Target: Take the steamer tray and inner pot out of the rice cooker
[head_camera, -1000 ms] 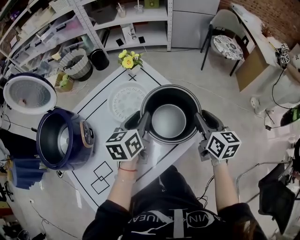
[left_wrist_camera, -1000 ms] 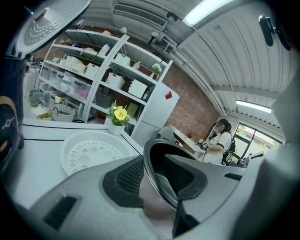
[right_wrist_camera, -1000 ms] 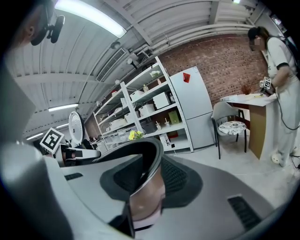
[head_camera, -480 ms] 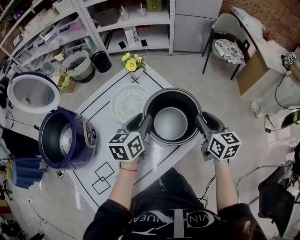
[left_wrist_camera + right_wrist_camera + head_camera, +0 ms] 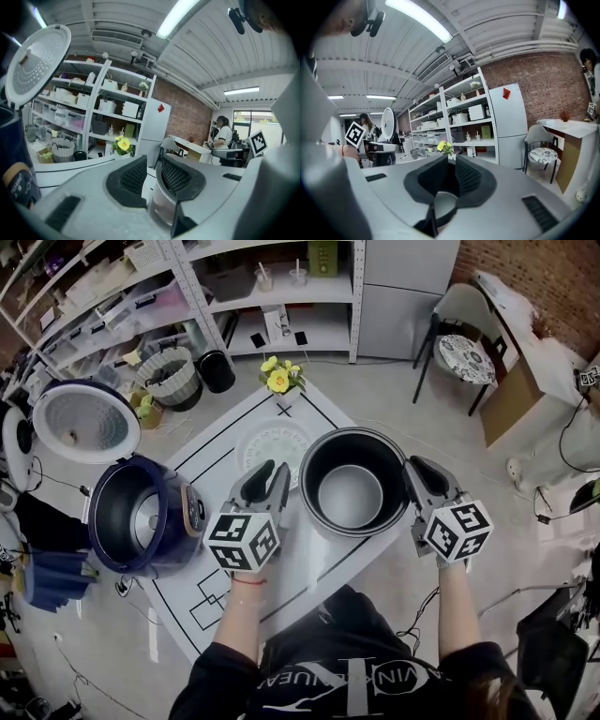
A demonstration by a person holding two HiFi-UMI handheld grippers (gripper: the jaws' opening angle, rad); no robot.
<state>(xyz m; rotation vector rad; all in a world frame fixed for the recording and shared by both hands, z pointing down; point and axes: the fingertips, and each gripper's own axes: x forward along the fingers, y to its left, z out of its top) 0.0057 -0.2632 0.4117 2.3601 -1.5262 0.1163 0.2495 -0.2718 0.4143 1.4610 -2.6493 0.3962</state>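
A white bench [image 5: 208, 457] marked with black tape lines stood in a cluttered workshop, with metal shelving [image 5: 272, 287] behind it and a pot of yellow flowers [image 5: 278, 379] at its far edge. The dark blue rice cooker [image 5: 141, 517] sat at the bench's left end with its lid [image 5: 86, 423] raised and its cavity bare.

Both task items were already out of the cooker. The white perforated steamer tray [image 5: 267, 444] lay flat on the bench. The round inner pot [image 5: 354, 482] stood upright just to the right of it, mouth facing up.

The pot lay directly between the two tools, and being round it had no long axis to line up with. The left gripper [image 5: 272, 470] was to the left of the pot, with a strip of bench showing between it and the rim. The right gripper [image 5: 427, 470] was just beside the right rim and so appeared the nearer of the two; whether it touched the rim could not be told.

In the left gripper view the fingers [image 5: 133, 178] were released, with a plain gap and nothing between the pads. In the right gripper view the fingers [image 5: 471, 178] were almost together, also empty. Both pairs had just been closing.

The task looked essentially done. Any coming move would probably be a withdrawal outward from the pot, the right hand having less room.
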